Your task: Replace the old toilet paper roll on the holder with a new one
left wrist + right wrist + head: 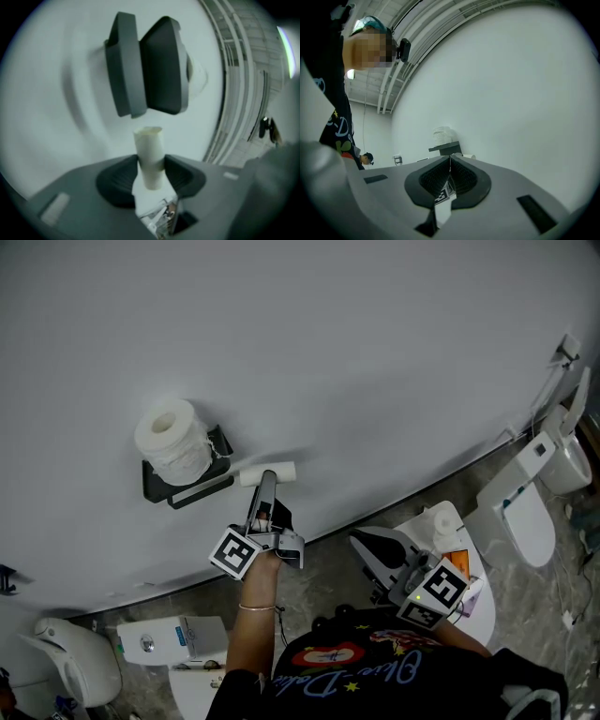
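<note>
A black wall holder (187, 486) carries a full white toilet paper roll (173, 442) on its top shelf. Just right of the holder, my left gripper (267, 480) is shut on a bare cardboard tube (286, 472), held crosswise against the grey wall. In the left gripper view the tube (150, 157) stands upright between the pads, with the holder (145, 65) ahead of it. My right gripper (361, 542) hangs lower right, shut and holding nothing. In the right gripper view its jaws (450, 161) meet, with the holder (446, 149) and roll (443, 135) far off.
A white toilet (530, 512) stands at the right and another (70, 662) at the lower left, beside a white box (173, 638). A white stand (473, 610) with a bottle (442, 526) sits near the right gripper. A person (368, 158) is far back.
</note>
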